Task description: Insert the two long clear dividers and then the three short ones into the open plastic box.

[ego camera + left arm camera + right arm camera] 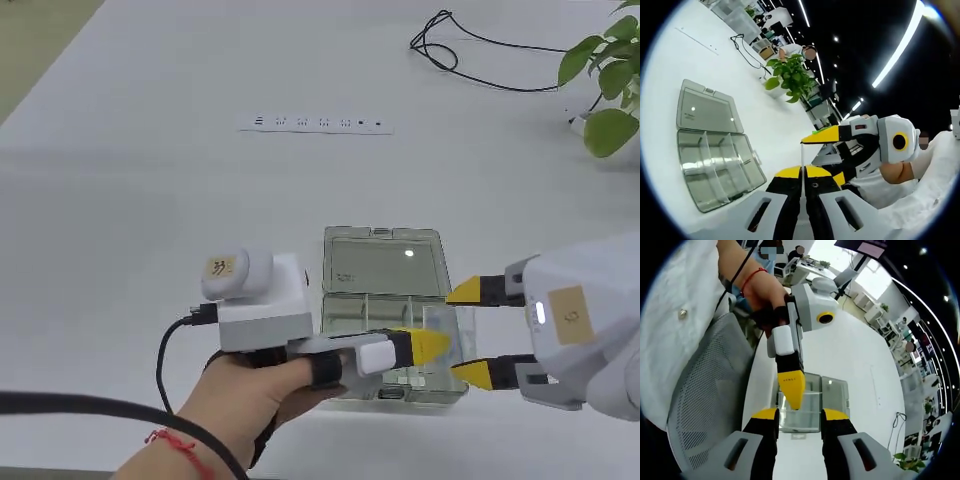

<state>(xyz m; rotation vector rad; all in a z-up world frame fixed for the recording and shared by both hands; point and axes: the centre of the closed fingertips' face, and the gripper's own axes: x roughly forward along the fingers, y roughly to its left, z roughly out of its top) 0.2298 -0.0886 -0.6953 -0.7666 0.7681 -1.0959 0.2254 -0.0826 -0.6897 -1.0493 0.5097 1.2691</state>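
The box [345,322] lies open on the white table [130,200], right in front of the person. It is clear plastic, a shallow rectangle. Its lid [385,262] is folded flat on the far side and has two small catches on its far edge. In the left gripper view the box [705,187] has thin clear walls running along its length, which split the base into long lanes. The lid [707,107] beside it is plain.

The left gripper [425,345] reaches in from the left over the near part of the box, held by a hand [255,400] with a red string at the wrist. In its own view its yellow-tipped jaws [802,172] are pressed together on a clear divider [801,155], seen edge-on as a thin bright line rising from between them. From the head view the divider [442,330] is a small, see-through plate standing upright over the right end of the box.

The right gripper [468,332] comes in from the right with its jaws spread wide, one on each side of the divider. In its own view the right gripper [800,415] has the divider [799,419] spanning the gap between its tips, under the left gripper [791,387]. I cannot tell whether the tips touch the divider.

Farther back lie a white power strip [315,123], a black cable [470,50] and a green plant [605,75].
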